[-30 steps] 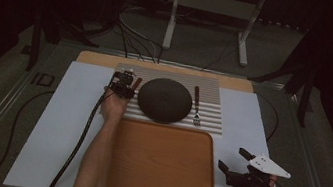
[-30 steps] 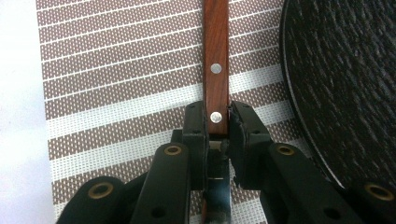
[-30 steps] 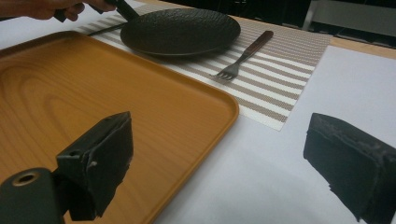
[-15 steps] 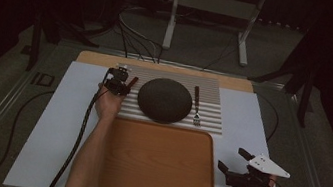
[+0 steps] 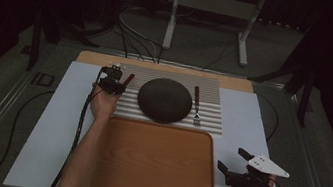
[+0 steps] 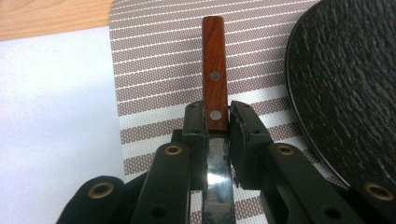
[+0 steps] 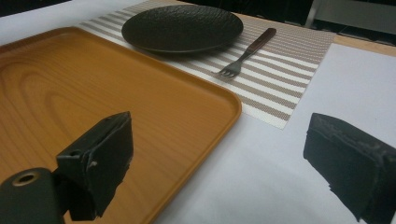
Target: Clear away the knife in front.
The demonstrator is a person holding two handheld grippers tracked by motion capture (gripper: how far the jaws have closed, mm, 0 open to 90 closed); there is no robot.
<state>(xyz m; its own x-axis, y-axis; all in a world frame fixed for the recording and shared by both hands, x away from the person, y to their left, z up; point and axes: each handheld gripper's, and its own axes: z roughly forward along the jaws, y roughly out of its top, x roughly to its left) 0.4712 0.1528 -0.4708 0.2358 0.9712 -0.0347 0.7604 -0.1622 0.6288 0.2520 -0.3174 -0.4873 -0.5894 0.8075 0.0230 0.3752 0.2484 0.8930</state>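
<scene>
A knife with a red-brown wooden handle (image 6: 213,56) is clamped where handle meets blade by my left gripper (image 6: 215,116), which is shut on it. From above, that gripper (image 5: 110,82) hovers over the left edge of the striped placemat (image 5: 211,116), the knife handle (image 5: 128,79) pointing away. A dark round plate (image 5: 164,100) lies just right of it, also seen as the plate (image 6: 345,93). A fork (image 5: 197,107) rests beyond the plate. My right gripper (image 5: 231,159) stands open over the white sheet, right of the wooden tray (image 5: 152,172), with nothing between its fingers.
The right gripper (image 7: 224,163) looks across the tray (image 7: 70,88) toward the plate (image 7: 182,28) and fork (image 7: 245,51). A white sheet (image 5: 56,121) covers the table. A metal stand (image 5: 213,10) and cables lie on the floor behind.
My left gripper has drifted slightly left and risen with the knife in it. The right gripper has stayed where it was.
</scene>
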